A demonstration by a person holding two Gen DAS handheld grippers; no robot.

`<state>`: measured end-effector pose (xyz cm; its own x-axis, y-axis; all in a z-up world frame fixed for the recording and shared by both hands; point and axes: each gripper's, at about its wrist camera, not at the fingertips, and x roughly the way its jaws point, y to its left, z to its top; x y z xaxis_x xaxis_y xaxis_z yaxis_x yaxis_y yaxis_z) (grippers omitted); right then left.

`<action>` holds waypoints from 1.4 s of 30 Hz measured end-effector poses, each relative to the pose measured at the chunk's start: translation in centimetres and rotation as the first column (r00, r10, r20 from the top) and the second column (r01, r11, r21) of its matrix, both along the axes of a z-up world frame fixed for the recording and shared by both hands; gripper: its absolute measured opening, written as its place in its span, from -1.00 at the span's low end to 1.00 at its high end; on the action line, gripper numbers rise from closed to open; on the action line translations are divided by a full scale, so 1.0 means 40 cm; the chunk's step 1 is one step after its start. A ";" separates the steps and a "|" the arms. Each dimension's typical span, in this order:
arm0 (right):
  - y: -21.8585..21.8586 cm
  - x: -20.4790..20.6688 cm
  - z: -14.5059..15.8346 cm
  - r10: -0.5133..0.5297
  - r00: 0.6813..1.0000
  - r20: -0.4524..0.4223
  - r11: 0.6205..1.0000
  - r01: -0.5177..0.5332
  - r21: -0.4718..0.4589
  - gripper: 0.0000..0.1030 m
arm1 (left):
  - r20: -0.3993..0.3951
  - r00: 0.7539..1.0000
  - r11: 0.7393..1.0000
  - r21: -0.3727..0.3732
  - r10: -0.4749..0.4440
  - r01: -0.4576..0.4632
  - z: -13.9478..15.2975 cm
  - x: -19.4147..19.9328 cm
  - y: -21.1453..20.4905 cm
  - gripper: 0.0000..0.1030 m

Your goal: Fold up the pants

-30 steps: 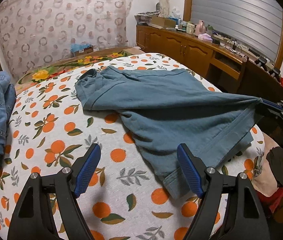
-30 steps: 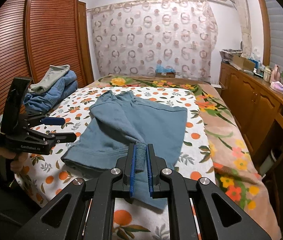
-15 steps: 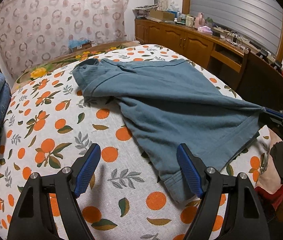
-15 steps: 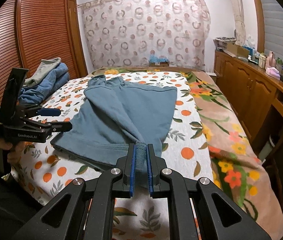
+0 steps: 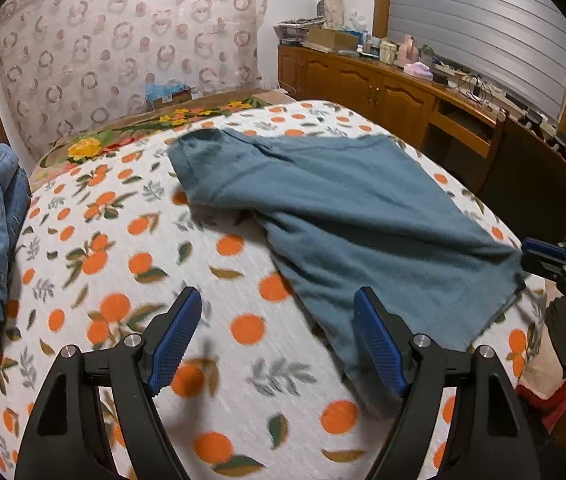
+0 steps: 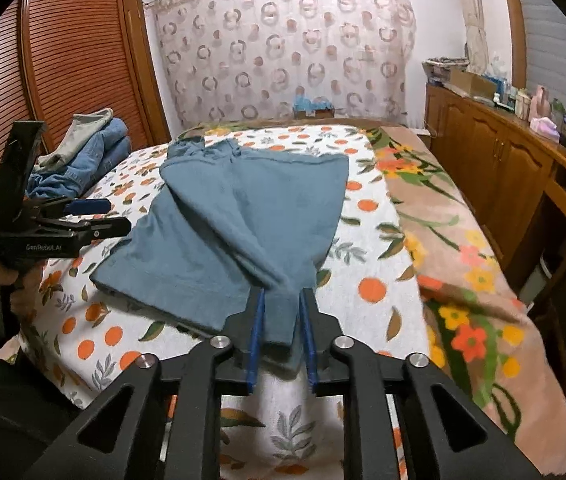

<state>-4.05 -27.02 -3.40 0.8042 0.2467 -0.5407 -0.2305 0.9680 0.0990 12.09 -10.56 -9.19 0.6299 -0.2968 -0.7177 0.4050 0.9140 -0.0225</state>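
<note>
Right gripper (image 6: 281,334) is sitting jaws slightly parted around the hem of the blue pants (image 6: 243,216) lying mid-frame on the bedspread (image 6: 363,248), left gripper (image 5: 279,340) hovering wide apart, empty; likely mid-flattening, next needing a left-side hem grab.

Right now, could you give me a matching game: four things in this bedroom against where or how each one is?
1. pants
2. jeans pile
3. left tool
4. wooden cabinet

a. wide open, holding nothing
b. on the room's right side, clutter on top
c. spread on the orange-print bedspread
d. heaped beside the brown wardrobe

Pairs: 1-c, 2-d, 3-a, 4-b.
</note>
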 end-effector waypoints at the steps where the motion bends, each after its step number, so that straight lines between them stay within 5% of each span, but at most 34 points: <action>1: -0.004 0.002 0.007 0.002 1.000 0.005 1.000 -0.002 0.003 -0.59 | 0.003 1.000 1.000 -0.002 0.004 -0.004 0.006 0.009 0.006 0.54; 6: -0.009 0.028 0.048 -0.003 0.999 0.036 1.000 0.003 0.001 -0.45 | 0.024 0.999 1.000 -0.009 0.023 -0.023 0.034 0.052 0.031 0.54; 24: 0.102 0.326 0.072 0.146 0.989 0.025 0.988 -0.144 -0.056 -0.43 | 0.008 1.000 1.000 -0.010 0.017 -0.017 0.056 0.246 0.028 0.54; 36: 0.152 0.472 0.073 0.195 0.979 -0.056 0.979 -0.198 -0.050 -0.44 | -0.105 0.994 0.995 0.102 0.013 -0.003 -0.043 0.334 0.038 0.54; 42: 0.192 0.529 0.037 0.244 0.962 -0.126 0.967 -0.251 -0.045 -0.44 | -0.125 0.992 0.999 0.054 0.005 0.001 -0.055 0.337 0.064 0.55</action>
<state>17.09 -19.32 -1.93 0.6518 0.3940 -0.6480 -0.4536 0.8873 0.0832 25.58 -7.99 -11.37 0.5350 -0.2543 -0.8057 0.4004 0.9161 -0.0233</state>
